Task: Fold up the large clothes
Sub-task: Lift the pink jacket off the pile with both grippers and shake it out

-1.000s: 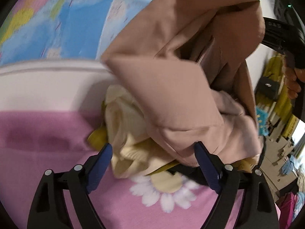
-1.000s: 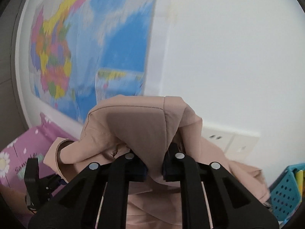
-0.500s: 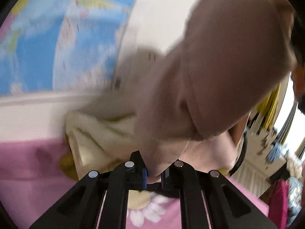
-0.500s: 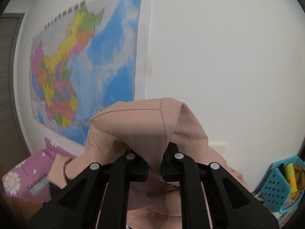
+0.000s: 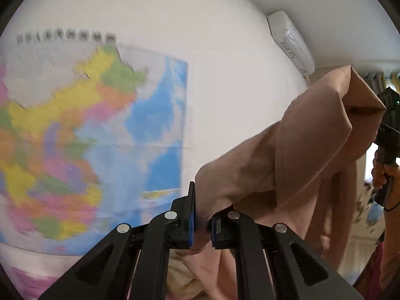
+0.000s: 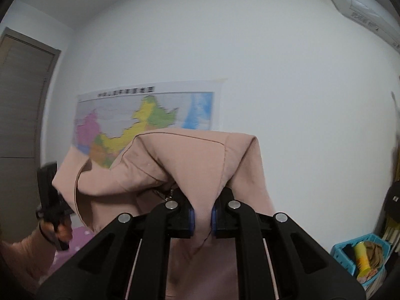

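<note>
Left claw (image 5: 201,221), right claw (image 6: 202,218) both clamped on dusty-pink garment (image 5: 300,155), held aloft, draped, creased.

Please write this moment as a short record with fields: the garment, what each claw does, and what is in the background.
garment: pink-beige garment, lifted in the air, hanging between the two claws
left claw: shut on a fold of the garment; jaws have just been closing
right claw: shut on another fold of the garment
wall: white, with a coloured map and an air conditioner high up
lower right: blue basket holding things
door: grey door at the left
fold status: not yet begun, garment bunched
</note>
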Tool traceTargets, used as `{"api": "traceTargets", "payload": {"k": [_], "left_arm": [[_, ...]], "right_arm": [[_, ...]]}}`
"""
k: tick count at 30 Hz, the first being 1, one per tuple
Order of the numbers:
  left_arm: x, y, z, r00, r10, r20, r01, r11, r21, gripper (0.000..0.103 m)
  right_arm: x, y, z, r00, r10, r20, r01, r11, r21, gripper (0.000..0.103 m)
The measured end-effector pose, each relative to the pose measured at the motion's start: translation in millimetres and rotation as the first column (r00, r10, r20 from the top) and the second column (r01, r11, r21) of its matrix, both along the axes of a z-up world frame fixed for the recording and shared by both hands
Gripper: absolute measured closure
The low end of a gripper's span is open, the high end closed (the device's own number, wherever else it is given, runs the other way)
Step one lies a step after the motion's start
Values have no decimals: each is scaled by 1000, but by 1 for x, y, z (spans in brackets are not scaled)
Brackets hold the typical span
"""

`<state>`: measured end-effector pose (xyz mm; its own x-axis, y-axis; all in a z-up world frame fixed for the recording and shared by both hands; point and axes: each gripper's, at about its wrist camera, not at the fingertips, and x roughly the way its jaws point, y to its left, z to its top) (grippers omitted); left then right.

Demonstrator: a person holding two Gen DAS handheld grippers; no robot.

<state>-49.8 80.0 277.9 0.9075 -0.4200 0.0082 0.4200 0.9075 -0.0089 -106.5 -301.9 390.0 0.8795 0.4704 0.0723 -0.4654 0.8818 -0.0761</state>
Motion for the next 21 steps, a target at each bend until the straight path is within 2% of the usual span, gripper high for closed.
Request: {"api": "traceTargets", "payload": {"k": [5, 9, 12, 13, 15, 17, 19, 20, 21], "left_arm": [[-79, 33, 18, 992, 125, 25, -127, 988, 87, 95], [-132, 60, 24, 971, 234, 55, -239, 961, 140, 95], [-148, 72, 23, 947, 315, 68, -323, 931, 172, 95], [-149, 77, 19, 943, 328, 57, -333, 926, 175, 95], [-132, 85, 6, 936, 351, 7, -345, 918, 194, 95], [-93, 98, -20, 911, 398, -104, -369, 902, 223, 95], [-38, 114, -60, 868, 432, -246, -368, 891, 265, 95], [-9, 124, -86, 836, 448, -317, -367, 886, 284, 95], [20, 133, -114, 799, 459, -388, -359, 882, 304, 95]], "right_arm": [[-37, 17, -18, 982, 182, -43, -179, 982, 61, 94], [-60, 39, -36, 940, 337, -49, -331, 939, 90, 94], [-40, 61, -56, 905, 416, -90, -403, 905, 137, 94], [-20, 71, -66, 885, 446, -136, -422, 890, 173, 94], [23, 91, -89, 851, 471, -232, -426, 877, 221, 94], [81, 120, -123, 798, 483, -362, -408, 873, 266, 94], [143, 150, -171, 734, 451, -507, -358, 892, 275, 94], [167, 162, -198, 703, 425, -570, -334, 905, 263, 94], [198, 176, -233, 650, 394, -650, -293, 919, 264, 94]]}}
